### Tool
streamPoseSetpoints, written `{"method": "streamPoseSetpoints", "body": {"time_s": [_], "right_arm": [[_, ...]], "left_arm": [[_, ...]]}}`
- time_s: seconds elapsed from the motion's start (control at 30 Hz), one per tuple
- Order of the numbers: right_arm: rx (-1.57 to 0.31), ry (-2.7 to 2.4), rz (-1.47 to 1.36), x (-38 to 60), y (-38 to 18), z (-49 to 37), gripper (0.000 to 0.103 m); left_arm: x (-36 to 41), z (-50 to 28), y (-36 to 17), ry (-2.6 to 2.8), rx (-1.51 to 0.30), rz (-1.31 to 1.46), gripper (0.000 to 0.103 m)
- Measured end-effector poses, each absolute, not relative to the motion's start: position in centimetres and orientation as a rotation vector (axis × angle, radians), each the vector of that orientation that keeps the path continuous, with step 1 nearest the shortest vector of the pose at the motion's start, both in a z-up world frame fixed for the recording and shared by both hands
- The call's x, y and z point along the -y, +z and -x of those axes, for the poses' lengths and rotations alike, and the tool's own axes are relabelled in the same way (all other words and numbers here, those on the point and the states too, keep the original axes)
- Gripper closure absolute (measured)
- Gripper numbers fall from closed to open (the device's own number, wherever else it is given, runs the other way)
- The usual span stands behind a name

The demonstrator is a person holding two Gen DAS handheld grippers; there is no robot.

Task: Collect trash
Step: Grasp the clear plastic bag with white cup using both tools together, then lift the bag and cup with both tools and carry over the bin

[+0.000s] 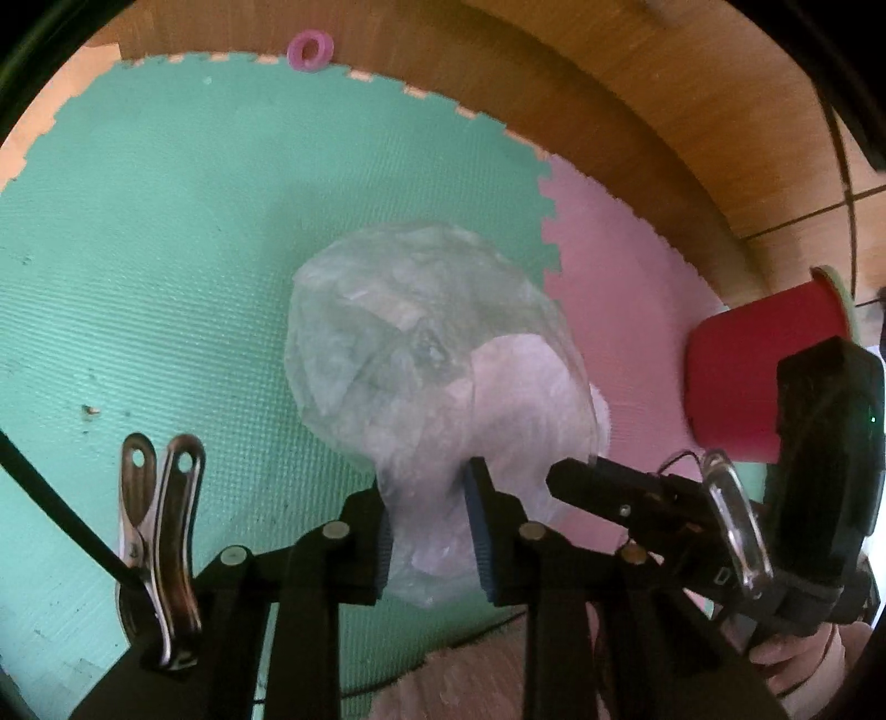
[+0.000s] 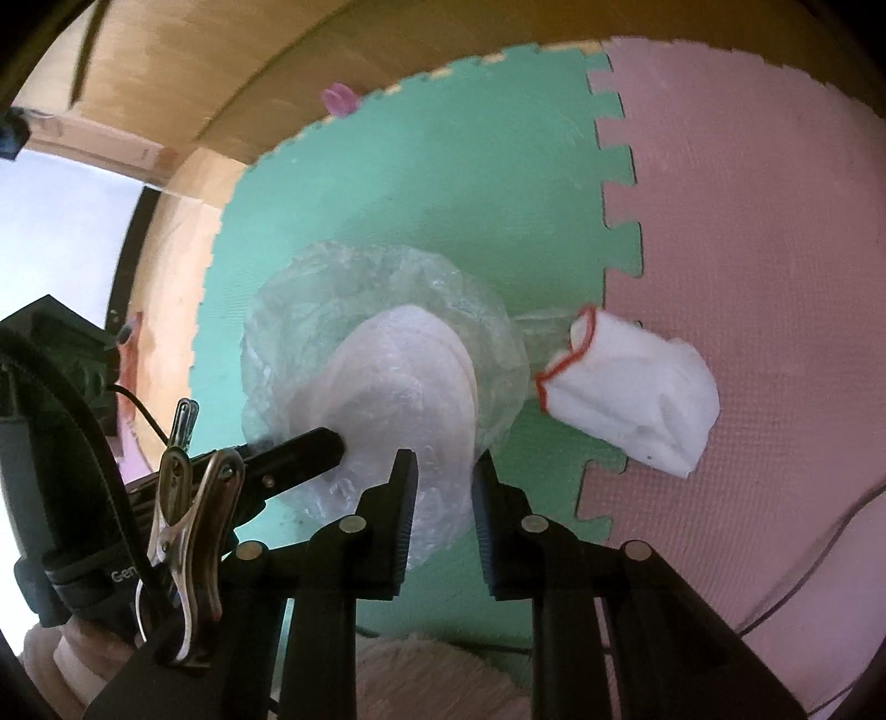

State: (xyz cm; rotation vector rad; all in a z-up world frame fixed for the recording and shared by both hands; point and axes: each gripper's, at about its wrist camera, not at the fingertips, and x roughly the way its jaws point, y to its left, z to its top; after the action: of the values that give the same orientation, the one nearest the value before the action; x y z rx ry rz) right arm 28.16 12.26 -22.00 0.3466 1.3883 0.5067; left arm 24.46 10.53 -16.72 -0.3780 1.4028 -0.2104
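Black gripper fingers with blue ribbed pads fill the bottom of both wrist views, each pair closed on the same clear crumpled plastic bag (image 1: 437, 354). From the left wrist, the left gripper (image 1: 429, 531) pinches a gathered neck of the film between its pads, and the right gripper (image 1: 576, 482) reaches in from the right edge with its tip against the bag. From the right wrist, the right gripper (image 2: 443, 498) clamps another fold of the bag, while the left gripper (image 2: 332, 440) enters from the left. White paper-like pieces show through the film. The bag sits over the green foam puzzle mat (image 1: 166, 249), close to its toothed seam with the pink foam mat (image 2: 747, 221); whether it touches the mat I cannot tell. A white cloth with red-stitched edge (image 2: 631, 393) lies on the pink mat just beside the bag. A red cylindrical container (image 1: 747, 371) stands on the pink mat near the wooden wall (image 1: 637, 111), and a small purple ring (image 1: 310, 51) lies at the green mat's far edge.
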Motion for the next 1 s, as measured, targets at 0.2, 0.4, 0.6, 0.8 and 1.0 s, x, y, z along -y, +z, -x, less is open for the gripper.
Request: {"method": "streamPoseSetpoints", "body": {"time_s": [0.2,0.4,0.6,0.8,1.0], "right_arm": [[-1.312,0.539,-0.368,-11.4,-18.2,-26.7,0.081],[-1.234,0.546,-0.398,-10.4,-14.9,-25.7,0.081],[-1.144,0.543,-0.43,-8.2,-11.2,-23.5,0.081],[-1.045,0.509,-0.475,-4.6,-7.6,-21.0,0.081],[-0.951,0.445,-0.528,-0.2,-4.4,-18.8,0.081]], "left_arm": [[-10.0,-23.1,-12.6,-0.219,-1.33,0.367,0.079],[-9.4,-21.9,-8.6,-0.244,-1.268,0.344,0.079],[-6.5,-21.4,-4.4,-0.287,-1.2,0.289,0.079],[-2.4,-21.0,-0.3,-0.353,-1.136,0.239,0.079],[1.6,-20.9,2.2,-0.428,-1.126,0.201,0.079]]}}
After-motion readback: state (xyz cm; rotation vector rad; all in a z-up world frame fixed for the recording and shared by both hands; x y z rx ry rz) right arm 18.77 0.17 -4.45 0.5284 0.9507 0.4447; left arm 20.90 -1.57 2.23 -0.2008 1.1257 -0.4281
